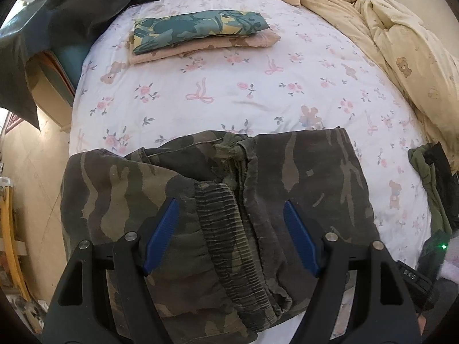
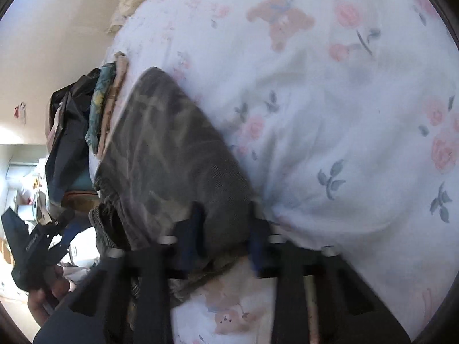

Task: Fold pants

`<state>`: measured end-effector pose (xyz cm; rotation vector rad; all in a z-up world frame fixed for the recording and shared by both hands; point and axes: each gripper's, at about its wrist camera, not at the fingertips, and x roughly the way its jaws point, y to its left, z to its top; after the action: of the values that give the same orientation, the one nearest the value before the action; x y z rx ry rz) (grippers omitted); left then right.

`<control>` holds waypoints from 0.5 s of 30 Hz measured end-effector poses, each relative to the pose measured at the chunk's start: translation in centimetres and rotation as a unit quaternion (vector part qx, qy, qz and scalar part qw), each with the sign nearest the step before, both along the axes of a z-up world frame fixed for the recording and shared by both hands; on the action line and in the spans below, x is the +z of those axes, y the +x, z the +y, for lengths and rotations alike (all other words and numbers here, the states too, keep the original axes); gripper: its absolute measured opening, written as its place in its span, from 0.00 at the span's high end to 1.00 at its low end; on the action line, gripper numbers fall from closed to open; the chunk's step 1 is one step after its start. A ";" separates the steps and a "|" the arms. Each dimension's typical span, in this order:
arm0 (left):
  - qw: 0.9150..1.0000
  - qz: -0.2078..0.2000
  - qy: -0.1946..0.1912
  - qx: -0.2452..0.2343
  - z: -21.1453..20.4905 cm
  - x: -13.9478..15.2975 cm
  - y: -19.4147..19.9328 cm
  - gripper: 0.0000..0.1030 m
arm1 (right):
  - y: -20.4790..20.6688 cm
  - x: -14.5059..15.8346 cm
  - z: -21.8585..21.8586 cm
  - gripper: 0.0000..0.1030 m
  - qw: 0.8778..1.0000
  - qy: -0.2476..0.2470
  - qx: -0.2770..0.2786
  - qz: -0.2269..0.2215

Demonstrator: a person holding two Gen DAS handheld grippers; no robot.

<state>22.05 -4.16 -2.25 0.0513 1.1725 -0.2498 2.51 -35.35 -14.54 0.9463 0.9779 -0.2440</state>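
Observation:
The camouflage pants (image 1: 218, 195) lie folded on the flowered bed sheet (image 1: 229, 94) at the near edge, with an elastic cuff (image 1: 226, 229) on top in the middle. My left gripper (image 1: 229, 203) hovers over that cuff, open, its blue pads (image 1: 163, 229) apart on either side of it and gripping nothing. In the blurred right wrist view, my right gripper (image 2: 226, 223) is at a corner of the pants (image 2: 172, 149). The fabric fills the narrow gap between its fingers (image 2: 195, 229). The left gripper (image 2: 31, 243) and the hand holding it show at the far left.
A stack of folded clothes (image 1: 200, 33) sits at the far side of the bed. A rumpled cream duvet (image 1: 387, 28) fills the right. Dark clothing (image 1: 71, 8) is piled at the upper left, and a green and black garment (image 1: 430, 177) lies at the right edge.

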 end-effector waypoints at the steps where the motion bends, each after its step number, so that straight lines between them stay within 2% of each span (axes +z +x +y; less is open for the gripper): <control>1: 1.000 -0.001 -0.001 0.000 -0.1 0.1 0.0 0.30 | 0.0 1.1 0.5 0.83 1.000 -0.010 0.010 -0.020; 5: 1.000 0.001 -0.016 0.000 -0.4 0.5 0.1 0.30 | 0.2 5.6 3.6 0.85 0.992 -0.066 0.063 -0.091; 6: 1.000 0.007 -0.015 -0.006 -0.7 0.7 0.5 0.30 | 0.3 7.0 4.9 0.86 0.986 -0.088 0.085 -0.112; 10: 0.999 0.031 -0.001 -0.021 -3.3 1.6 2.3 0.30 | 1.0 9.4 8.4 0.87 0.969 -0.136 0.147 -0.147; 11: 0.999 0.035 0.010 -0.031 -4.6 2.1 2.9 0.30 | 1.2 9.8 9.3 0.87 0.963 -0.148 0.164 -0.155; 14: 0.995 0.060 0.010 -0.084 -10.1 3.1 4.2 0.30 | 1.9 10.1 10.5 0.87 0.955 -0.147 0.194 -0.168; 15: 0.992 0.073 0.024 -0.100 -12.7 2.9 4.8 0.30 | 2.2 10.1 10.9 0.87 0.953 -0.147 0.203 -0.169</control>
<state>26.85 -16.83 0.67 0.1965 1.3199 -0.4085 4.75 -24.43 -4.42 0.4762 0.7695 0.1167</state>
